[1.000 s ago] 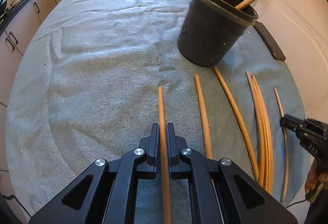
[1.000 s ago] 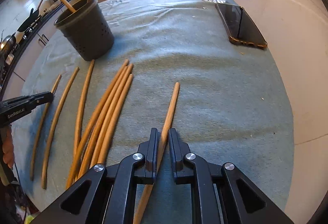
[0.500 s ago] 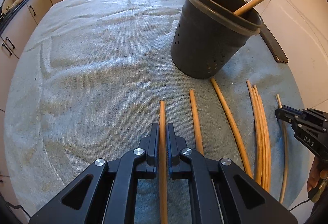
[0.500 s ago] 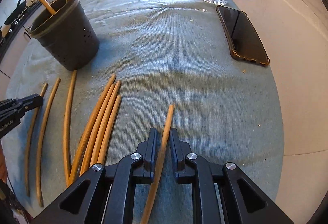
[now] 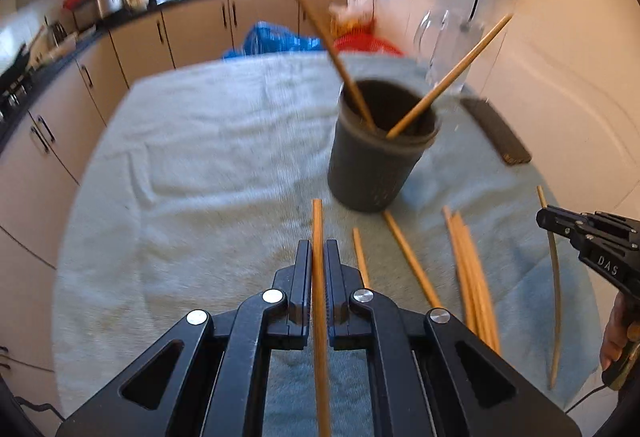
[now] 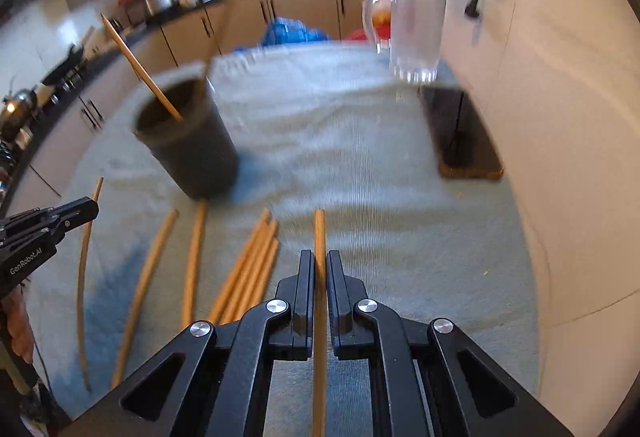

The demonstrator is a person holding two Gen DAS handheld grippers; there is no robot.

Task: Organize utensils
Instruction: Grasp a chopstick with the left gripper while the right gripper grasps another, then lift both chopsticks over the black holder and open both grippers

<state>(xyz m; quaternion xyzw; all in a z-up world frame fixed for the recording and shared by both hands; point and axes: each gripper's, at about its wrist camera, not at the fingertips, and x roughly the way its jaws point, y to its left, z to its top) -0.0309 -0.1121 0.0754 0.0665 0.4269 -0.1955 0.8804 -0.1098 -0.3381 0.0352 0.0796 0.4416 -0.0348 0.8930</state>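
Observation:
My left gripper (image 5: 319,249) is shut on a wooden stick (image 5: 317,221) and holds it above the grey towel (image 5: 200,177). My right gripper (image 6: 319,261) has its jaws closing on another wooden stick (image 6: 319,233), which is pinched between the pads and lifted. The dark perforated holder (image 5: 376,165) stands ahead with two sticks (image 5: 460,69) leaning in it. In the right wrist view the holder (image 6: 192,153) sits to the left. Several loose sticks (image 5: 472,277) lie on the towel between the two grippers, and they show in the right wrist view too (image 6: 248,269).
A dark phone (image 6: 460,133) lies on the towel near the white wall on the right. A clear glass jug (image 6: 416,29) stands behind it. Kitchen cabinets (image 5: 192,33) run beyond the table's far and left edges. A person's hand (image 5: 616,333) grips the right tool.
Both grippers have risen and tipped up with their sticks, which now hang off the towel. The right stick has straightened between the jaws. The holder looks farther away.

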